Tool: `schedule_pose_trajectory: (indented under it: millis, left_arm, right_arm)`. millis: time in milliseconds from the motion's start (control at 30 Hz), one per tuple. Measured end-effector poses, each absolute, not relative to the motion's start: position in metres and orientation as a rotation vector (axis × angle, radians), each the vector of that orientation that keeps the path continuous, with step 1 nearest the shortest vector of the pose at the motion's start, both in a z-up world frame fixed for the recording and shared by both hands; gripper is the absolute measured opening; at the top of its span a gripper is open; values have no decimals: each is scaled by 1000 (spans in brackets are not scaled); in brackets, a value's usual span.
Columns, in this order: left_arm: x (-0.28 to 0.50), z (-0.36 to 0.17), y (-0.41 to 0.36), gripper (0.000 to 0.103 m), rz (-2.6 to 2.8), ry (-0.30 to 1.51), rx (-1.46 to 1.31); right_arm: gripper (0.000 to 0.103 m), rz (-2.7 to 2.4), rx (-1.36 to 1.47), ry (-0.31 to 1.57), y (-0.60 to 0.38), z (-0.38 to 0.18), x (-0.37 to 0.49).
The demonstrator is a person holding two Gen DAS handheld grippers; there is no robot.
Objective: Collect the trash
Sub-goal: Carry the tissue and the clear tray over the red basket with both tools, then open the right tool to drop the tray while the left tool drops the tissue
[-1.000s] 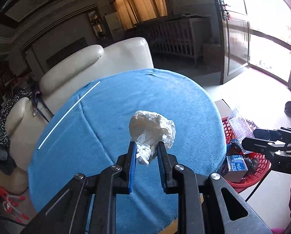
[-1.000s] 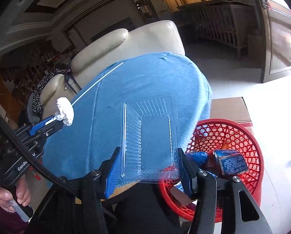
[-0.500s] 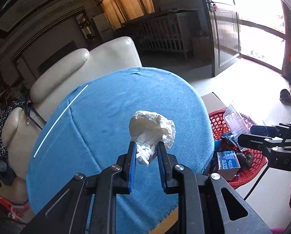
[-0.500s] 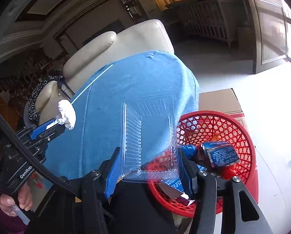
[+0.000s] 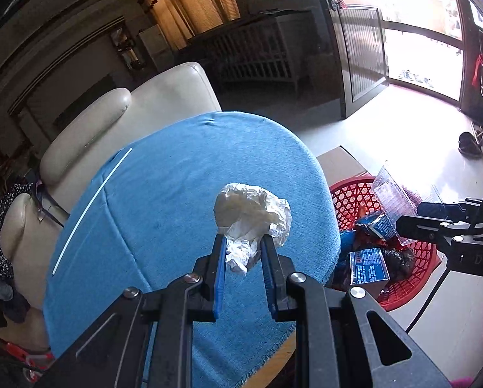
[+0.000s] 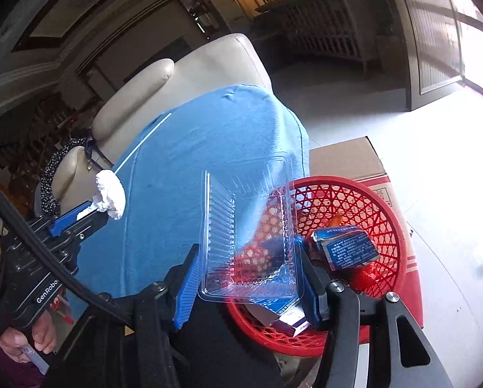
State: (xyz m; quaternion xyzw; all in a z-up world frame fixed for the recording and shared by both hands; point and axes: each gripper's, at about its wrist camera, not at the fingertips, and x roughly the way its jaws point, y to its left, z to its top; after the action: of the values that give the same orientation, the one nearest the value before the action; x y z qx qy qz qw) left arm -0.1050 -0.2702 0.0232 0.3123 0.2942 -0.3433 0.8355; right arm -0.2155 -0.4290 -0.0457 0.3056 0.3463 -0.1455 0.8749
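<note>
Two light scraps are held: the left gripper's [image 5: 241, 255] fingers pinch a soft crumpled white tissue wad [image 5: 251, 216] at frame centre, while the right gripper's [image 6: 246, 278] clamp a flimsy, crushable clear plastic tray [image 6: 248, 236] by its sides above the red mesh basket [image 6: 370, 200].

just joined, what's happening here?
A person is clearing trash off a table, one handheld gripper per hand. The left gripper is shut on a crumpled tissue, held above the blue cloth. The right gripper is clamped on a clear plastic tray, held over the near rim of the red basket beside the table. The basket already holds a blue carton and other wrappers. Neither piece has been dropped in yet.
</note>
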Motion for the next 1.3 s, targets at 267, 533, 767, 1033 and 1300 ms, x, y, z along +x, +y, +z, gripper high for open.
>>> schedule_pose_trajectory:
  millis: [267,533,767,1033,1300]
  left_arm:
    - [-109,22,-282,22,-750,620,671]
    - [-111,20,-293,22,-787,633,664]
    - [-115,18,-302,22,-814,636,673]
    - [-116,11,-312,22,-832,661,686]
    - [-116,4,-317,23,-852,694,689]
  right_arm:
    - [57,-324,664,716,-439,-48,-224]
    - [57,-346,690,719,-450,-52,-231]
    - [57,-371,712,717,-458,-53,-238]
    - [57,-390,743,719,-466,-57,-242]
    - [57,-400,756,726,-469,-59,-243]
